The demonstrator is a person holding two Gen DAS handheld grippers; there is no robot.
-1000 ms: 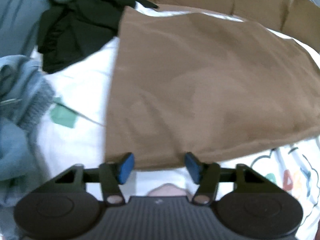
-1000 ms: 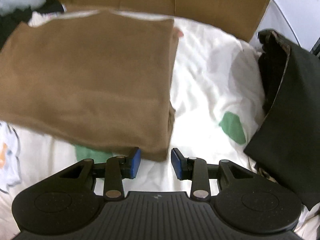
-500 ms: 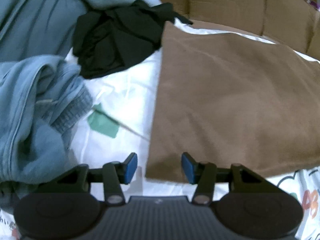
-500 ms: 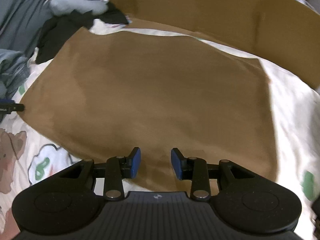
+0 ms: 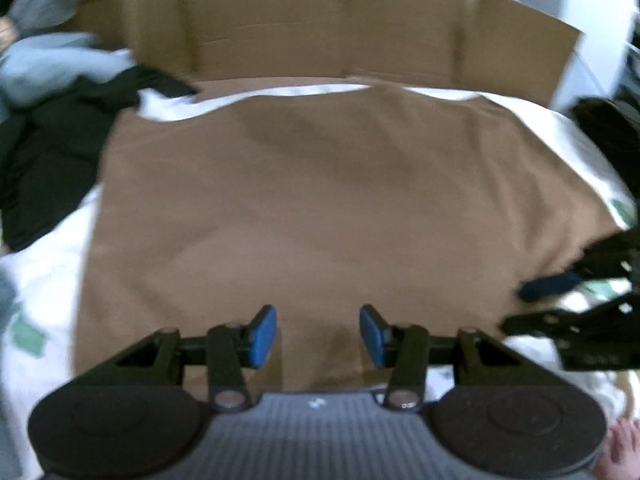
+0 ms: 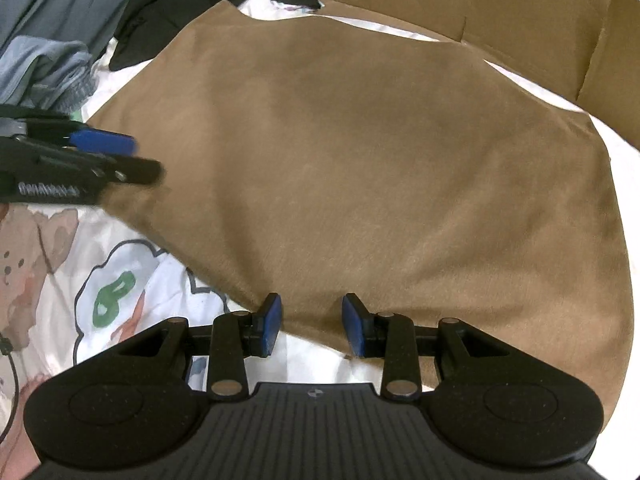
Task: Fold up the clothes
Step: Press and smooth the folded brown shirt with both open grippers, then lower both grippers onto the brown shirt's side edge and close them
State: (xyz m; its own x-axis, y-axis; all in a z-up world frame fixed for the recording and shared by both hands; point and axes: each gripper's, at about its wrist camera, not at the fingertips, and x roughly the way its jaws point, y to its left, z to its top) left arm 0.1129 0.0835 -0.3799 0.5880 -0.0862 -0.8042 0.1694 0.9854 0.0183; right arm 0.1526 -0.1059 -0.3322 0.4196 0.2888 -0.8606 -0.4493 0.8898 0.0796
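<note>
While both claws are now brought from the side edges to the near edge of the brown garment [image 5: 336, 208] | garment lies flat mid-bed on the white sheet [image 6: 132, 280] | left gripper [image 5: 318, 334] and right gripper [image 6: 311, 326] are held apart, empty | next fold is judged imminent

We have the left gripper [image 5: 318, 336] tipped steeply downward with its blue pads [image 5: 262, 336] standing apart and nothing pinched between them, and it shows again from the side at the left edge of the right wrist view (a bit blurred there). The right gripper [image 6: 312, 330] points down at much the same slant, its blue fingertips [image 6: 354, 330] parted with an empty gap, the two tools near each other.
</note>
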